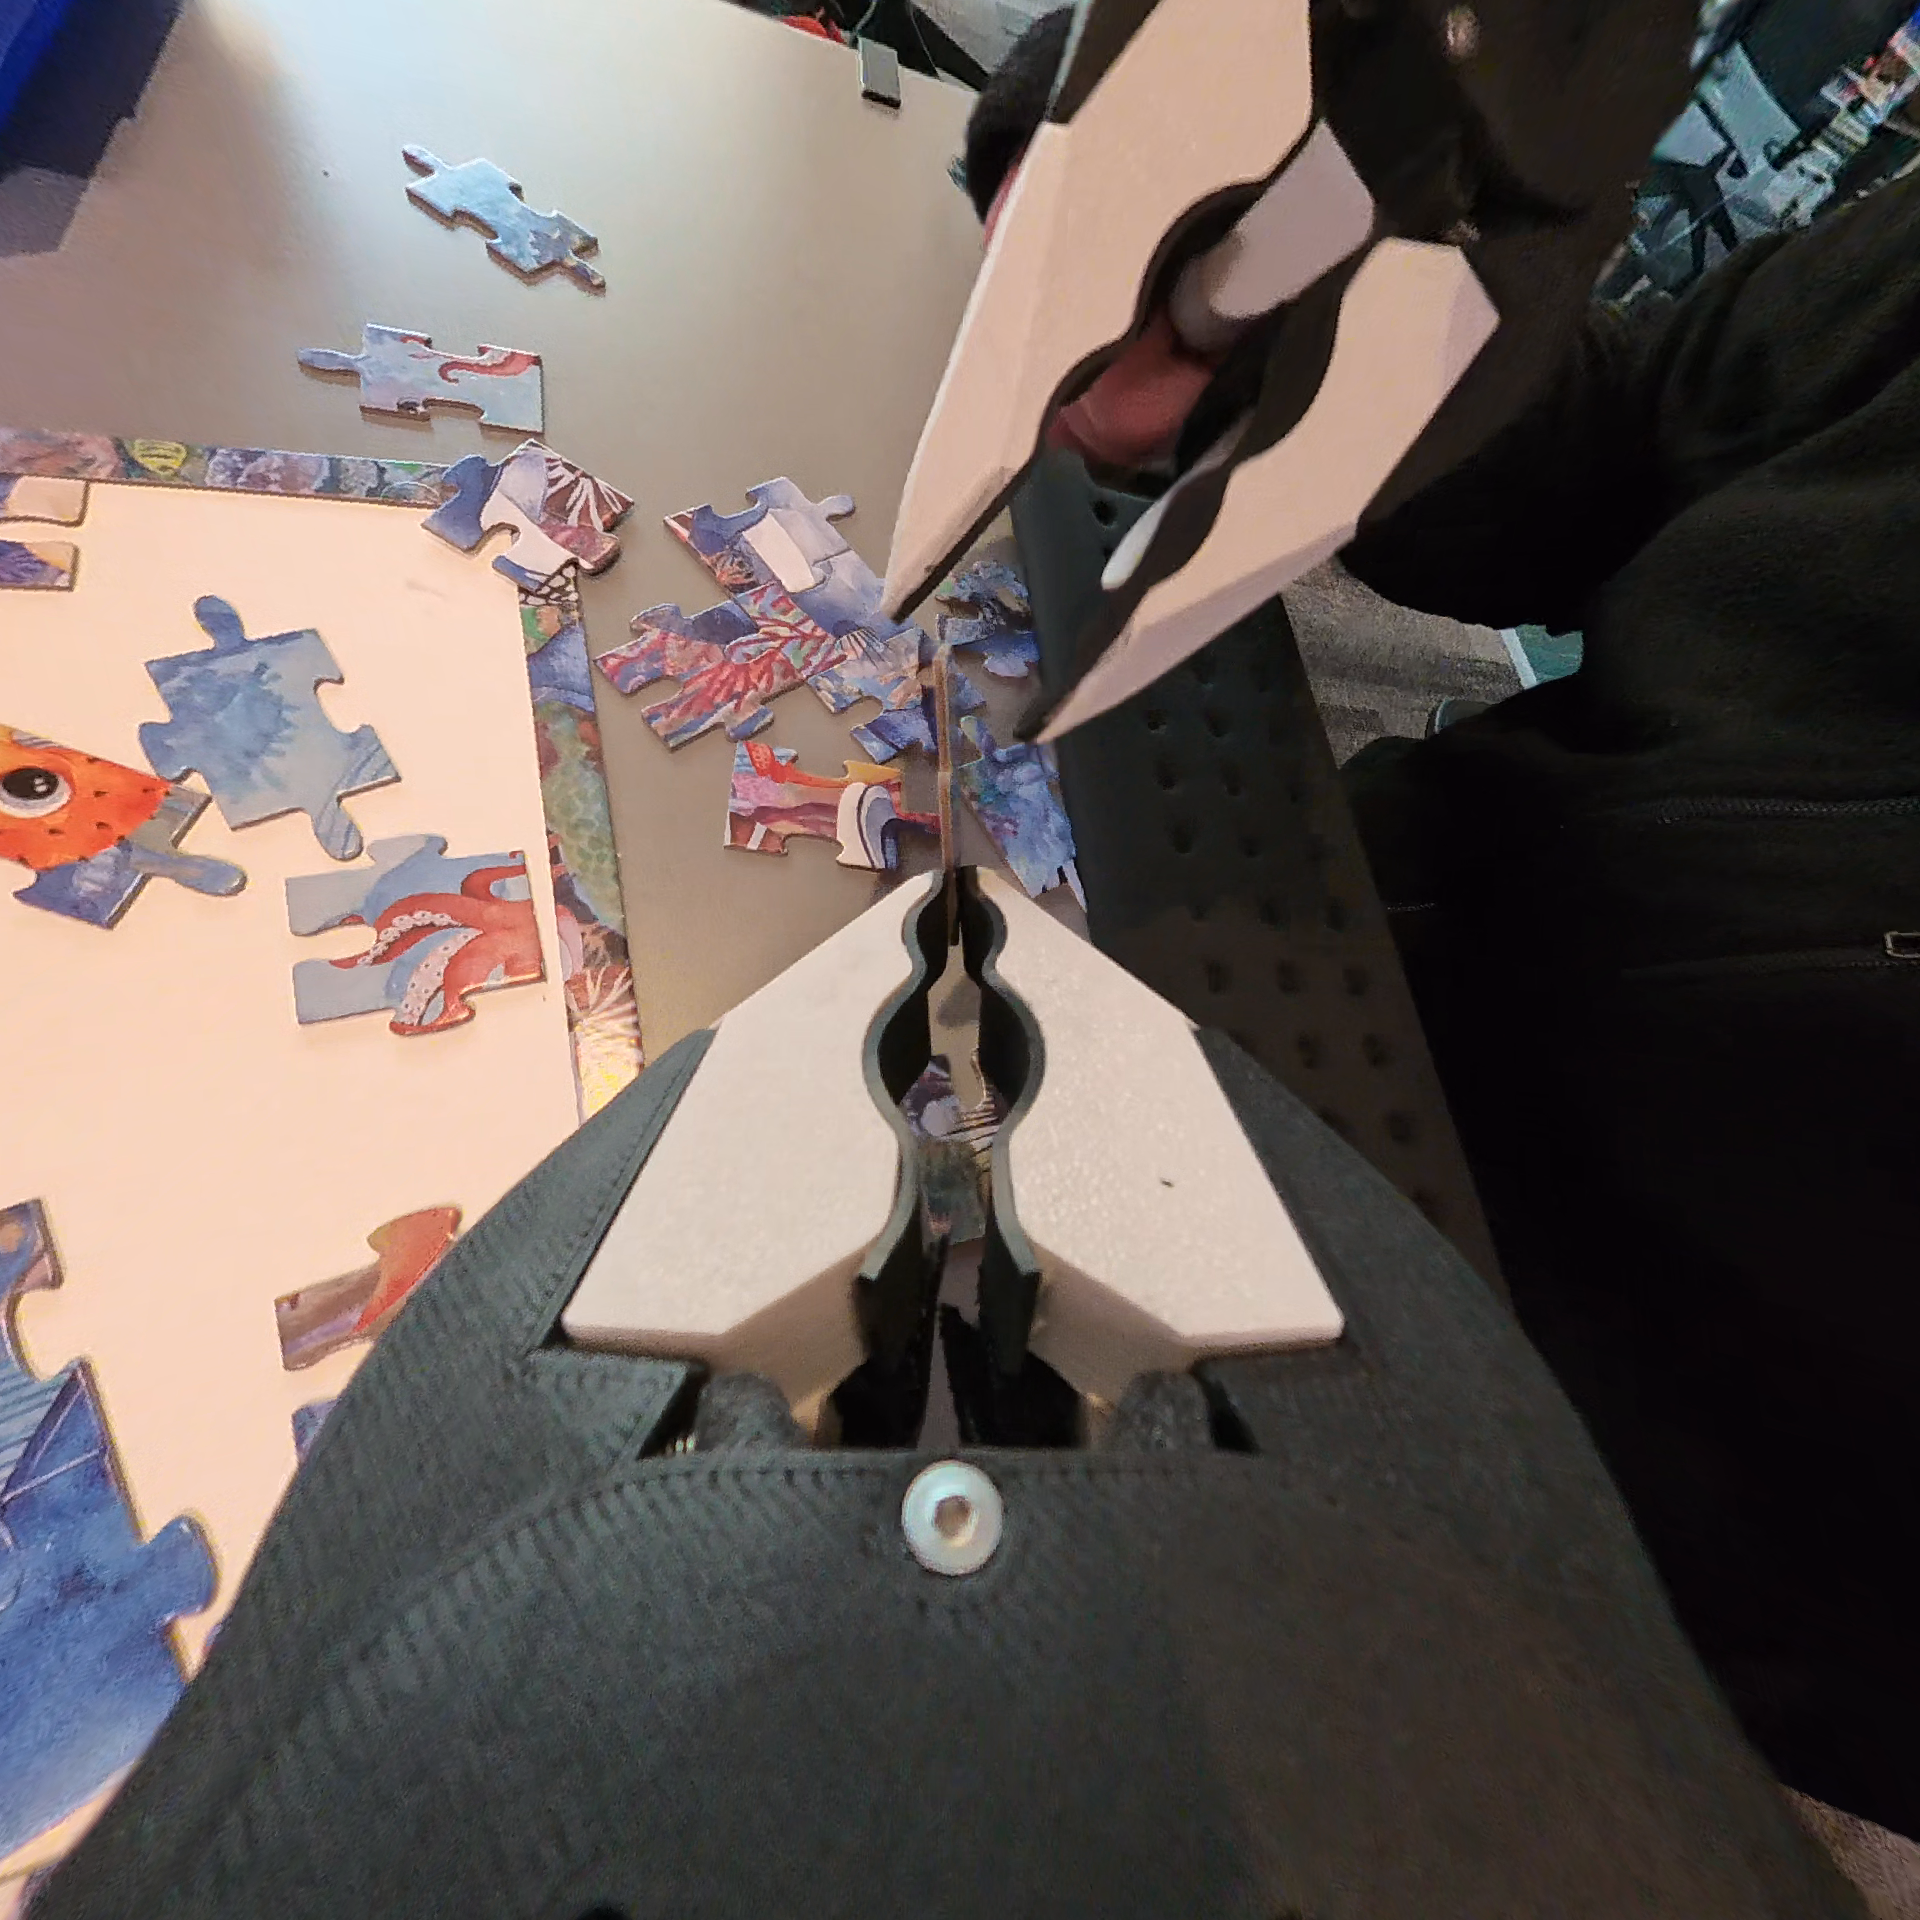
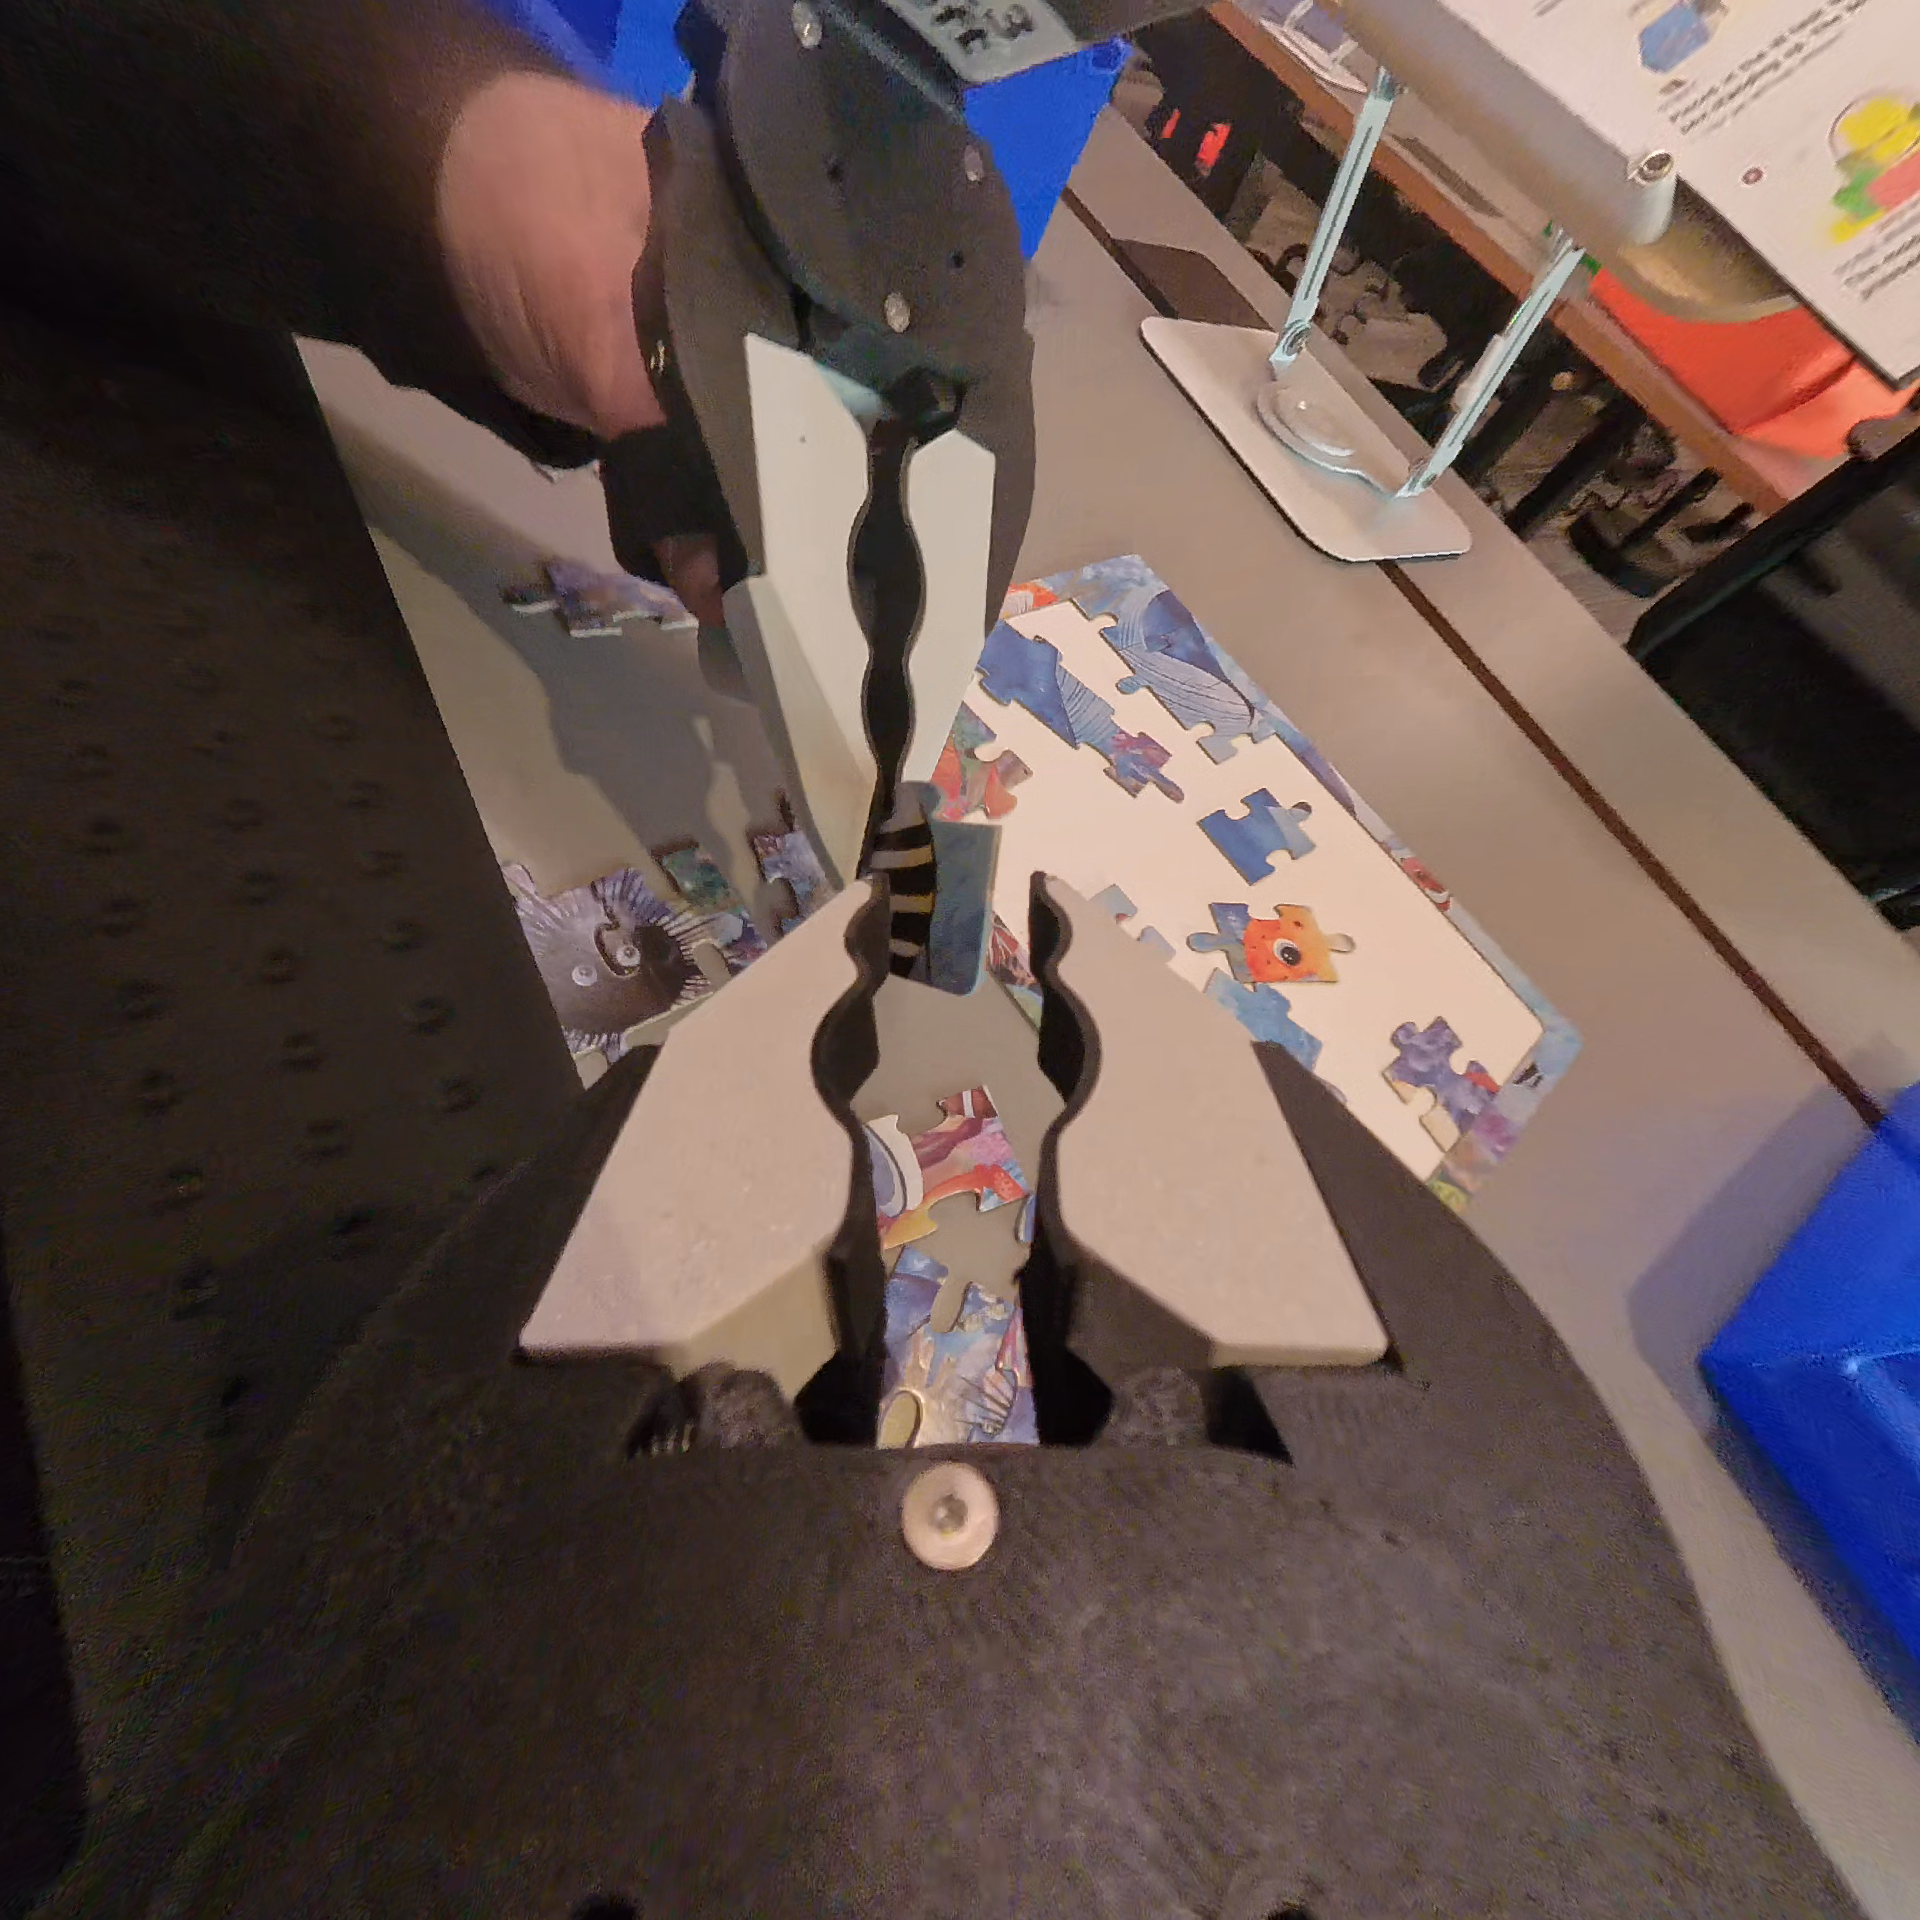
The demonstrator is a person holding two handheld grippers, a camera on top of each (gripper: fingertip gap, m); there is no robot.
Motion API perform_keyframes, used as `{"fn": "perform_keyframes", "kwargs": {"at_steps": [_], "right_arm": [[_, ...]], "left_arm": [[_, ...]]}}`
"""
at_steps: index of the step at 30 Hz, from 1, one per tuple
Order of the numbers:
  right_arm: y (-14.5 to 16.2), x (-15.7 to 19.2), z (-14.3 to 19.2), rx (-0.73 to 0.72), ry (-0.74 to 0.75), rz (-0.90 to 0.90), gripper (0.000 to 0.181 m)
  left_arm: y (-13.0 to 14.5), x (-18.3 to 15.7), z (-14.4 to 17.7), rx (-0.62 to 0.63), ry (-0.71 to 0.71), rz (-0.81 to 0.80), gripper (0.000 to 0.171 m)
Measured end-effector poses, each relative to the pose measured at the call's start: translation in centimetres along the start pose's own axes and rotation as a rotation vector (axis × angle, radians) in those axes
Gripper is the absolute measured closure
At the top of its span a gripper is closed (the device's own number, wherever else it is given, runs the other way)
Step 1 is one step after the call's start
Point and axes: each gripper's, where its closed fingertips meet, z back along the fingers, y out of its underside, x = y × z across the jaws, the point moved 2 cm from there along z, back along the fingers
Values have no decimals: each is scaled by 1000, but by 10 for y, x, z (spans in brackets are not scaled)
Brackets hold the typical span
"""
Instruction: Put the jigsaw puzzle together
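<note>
My left gripper (image 1: 951,878) is shut on a puzzle piece (image 1: 941,748), which I see edge-on sticking out past its tips. In the right wrist view the left gripper (image 2: 883,821) comes down from above, and the piece (image 2: 951,904) shows black, yellow and white stripes on blue. My right gripper (image 2: 951,888) is open with the piece standing between its fingers; the right pad is clear of it. The right gripper also shows in the left wrist view (image 1: 961,673), above a pile of loose pieces (image 1: 769,644). The puzzle board (image 1: 260,1091) lies to the left with several pieces on it.
A person's hand (image 2: 540,260) holds the left gripper. A lamp base (image 2: 1340,488) stands at the back of the grey table. A blue bin (image 2: 1829,1382) sits at the right. A dark perforated surface (image 1: 1247,883) borders the table by the pile. My two grippers' fingertips are within a few centimetres of each other.
</note>
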Motion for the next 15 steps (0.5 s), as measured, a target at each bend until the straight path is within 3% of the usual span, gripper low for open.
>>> {"fn": "perform_keyframes", "kwargs": {"at_steps": [11,15], "right_arm": [[7,-9,0,0,-253,-231,178],[9,-27,6,16,-246,-238,181]], "left_arm": [[-11,8,0,-28,-14,-33,170],[2,30,2,54,-155,-72,153]]}}
